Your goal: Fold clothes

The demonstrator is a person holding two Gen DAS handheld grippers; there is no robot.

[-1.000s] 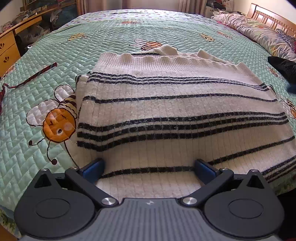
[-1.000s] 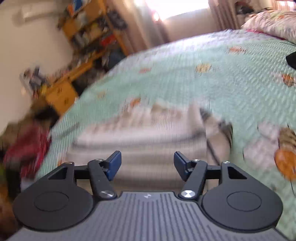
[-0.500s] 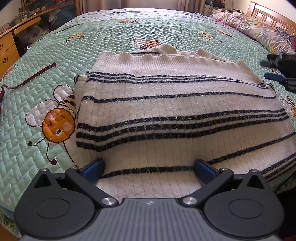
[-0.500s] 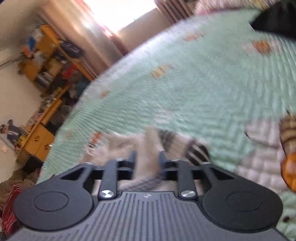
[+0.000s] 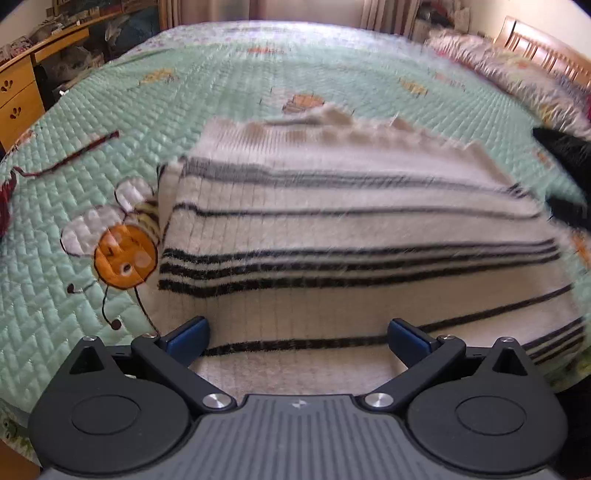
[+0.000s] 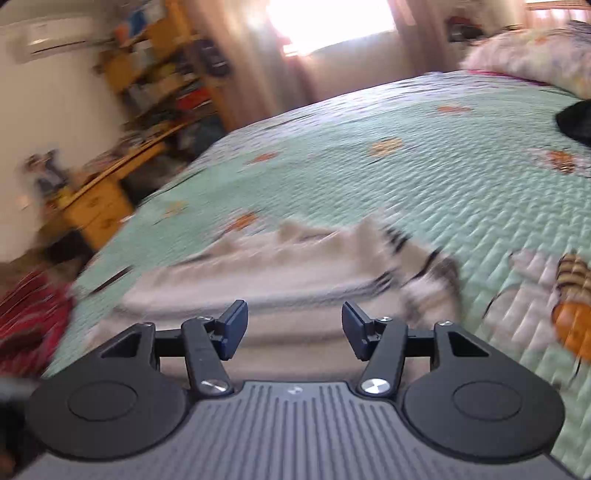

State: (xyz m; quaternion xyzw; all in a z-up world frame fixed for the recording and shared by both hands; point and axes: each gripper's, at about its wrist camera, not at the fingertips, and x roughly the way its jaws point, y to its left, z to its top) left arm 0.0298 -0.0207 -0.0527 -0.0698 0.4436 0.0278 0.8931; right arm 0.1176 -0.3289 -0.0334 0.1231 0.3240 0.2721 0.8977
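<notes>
Bed (image 5: pixel 258 74) covered by green quilted bee-print spread; folded cream black-striped sweater (image 5: pixel 351 229) laid on it, pillows (image 6: pixel 535 55) at headboard end.

One folded striped sweater (image 5: pixel 354 236) lies on one bee-print quilt (image 5: pixel 258 74), with two grippers (one per hand) (image 5: pixel 297 338) (image 6: pixel 293 326), one pillow (image 6: pixel 532 55) and one wooden desk (image 5: pixel 18 99).

Bright daylight, blown-out window (image 6: pixel 332 26) glare, motion blur in both views, fisheye-bent edges
</notes>
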